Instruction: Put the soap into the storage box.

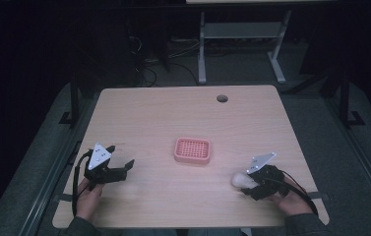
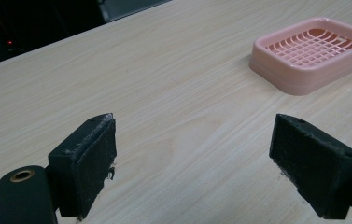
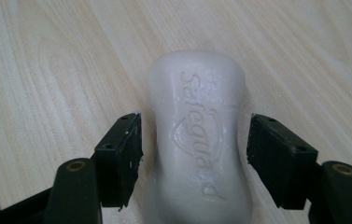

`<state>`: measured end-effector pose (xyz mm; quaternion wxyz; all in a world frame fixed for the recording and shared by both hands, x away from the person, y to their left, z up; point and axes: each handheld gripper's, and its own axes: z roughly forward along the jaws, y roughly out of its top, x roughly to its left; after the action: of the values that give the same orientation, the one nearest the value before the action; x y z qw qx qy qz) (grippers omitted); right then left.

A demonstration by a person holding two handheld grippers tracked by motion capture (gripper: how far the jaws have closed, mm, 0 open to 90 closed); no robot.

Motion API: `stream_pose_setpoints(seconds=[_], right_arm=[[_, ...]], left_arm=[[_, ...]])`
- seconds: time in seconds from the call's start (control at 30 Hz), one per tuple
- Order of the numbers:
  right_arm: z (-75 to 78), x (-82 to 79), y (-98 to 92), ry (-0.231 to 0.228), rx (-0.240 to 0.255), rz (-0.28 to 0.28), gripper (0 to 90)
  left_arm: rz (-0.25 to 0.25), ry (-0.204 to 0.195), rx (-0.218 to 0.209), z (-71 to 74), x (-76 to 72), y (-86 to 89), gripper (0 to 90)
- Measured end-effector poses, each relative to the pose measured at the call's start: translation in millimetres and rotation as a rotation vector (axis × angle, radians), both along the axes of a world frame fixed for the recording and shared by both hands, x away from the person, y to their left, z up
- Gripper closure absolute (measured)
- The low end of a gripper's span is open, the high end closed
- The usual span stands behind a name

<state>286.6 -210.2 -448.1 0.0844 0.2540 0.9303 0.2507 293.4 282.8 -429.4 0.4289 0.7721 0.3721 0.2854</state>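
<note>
Right gripper (image 3: 194, 154) straddles the soap (image 3: 197, 140) on the table, pads seemingly not yet touching; squeeze at its waist, centred. Left gripper (image 2: 192, 158) waits open near the dish (image 2: 311, 53).

L gripper (image 2: 192, 154) wide – R gripper (image 3: 194, 149) half-closed

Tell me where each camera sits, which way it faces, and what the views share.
High view: above the near table edge, looking forward and down; both hands, left gripper, right gripper.
Left gripper view: rides that gripper, looking low across the wood; open jaws, nothing between.
Right gripper view: rides that gripper, looking down on the soap; jaws flank it with gaps.
Shared: soap dish in high and left views; soap in high and right.
</note>
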Motion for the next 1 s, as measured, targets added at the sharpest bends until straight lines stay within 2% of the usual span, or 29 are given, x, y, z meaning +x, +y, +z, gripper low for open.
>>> stream_pose_setpoints(seconds=[0.5, 0.9, 1.0], right_arm=[[-4.8, -3.3, -0.4, 0.002, -0.006, -0.030, 42.1], [-7.1, 1.4, -5.1, 0.042, 0.044, -0.041, 43.5], [-7.8, 1.3, -5.6, 0.040, 0.052, -0.043, 43.9]], left_arm=[[0.007, -0.003, -0.004, 1.2, 0.1, 1.2, 14.2], [0.006, -0.003, -0.004, 0.9, 0.4, 1.4, 14.2], [0.006, -0.004, -0.003, 0.8, 0.5, 1.2, 14.2]])
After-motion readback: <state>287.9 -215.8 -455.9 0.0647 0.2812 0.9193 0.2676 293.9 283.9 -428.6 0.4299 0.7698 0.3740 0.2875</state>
